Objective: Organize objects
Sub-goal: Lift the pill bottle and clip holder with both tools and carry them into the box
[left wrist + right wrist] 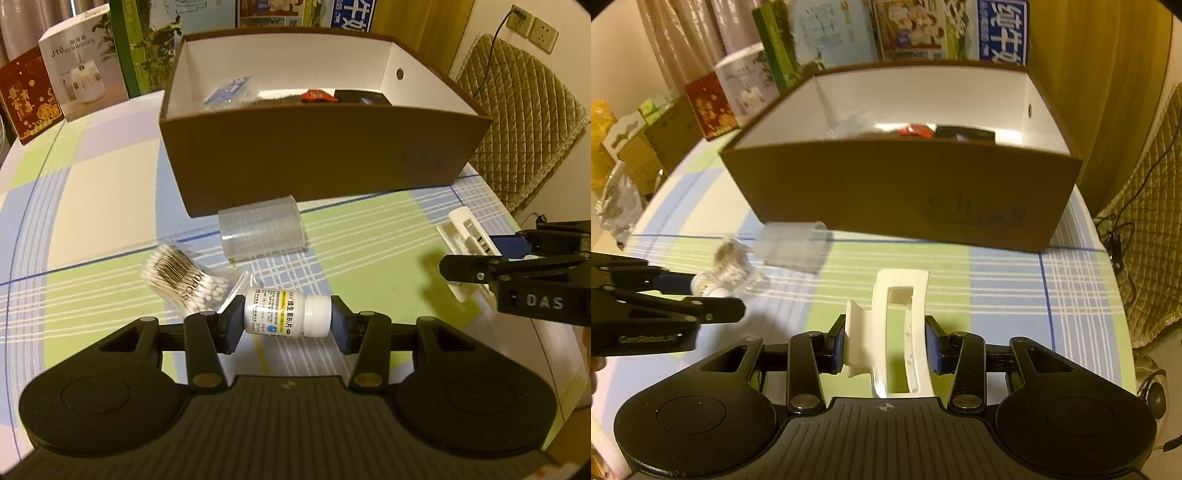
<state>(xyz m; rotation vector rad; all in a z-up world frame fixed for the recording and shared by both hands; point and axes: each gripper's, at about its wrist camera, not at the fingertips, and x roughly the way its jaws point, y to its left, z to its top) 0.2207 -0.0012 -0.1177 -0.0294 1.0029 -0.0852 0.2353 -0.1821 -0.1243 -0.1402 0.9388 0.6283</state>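
My left gripper [287, 320] is shut on a small white pill bottle [286, 313], held sideways with its cap to the right, just above the checked tablecloth. My right gripper [885, 345] is shut on a white plastic hair claw clip [901, 325]. The brown cardboard box [317, 155] with a white inside stands behind both and holds a few items, among them a red packet [318, 96] and a black object [364, 98]. A bag of cotton swabs [184, 278] and a clear plastic cup [262, 230] on its side lie in front of the box.
Printed cartons [79, 74] stand along the table's far left edge. A chair with a quilted cover [524, 122] sits to the right, with a cable hanging over it. The right gripper's body [532, 273] shows at the right of the left wrist view.
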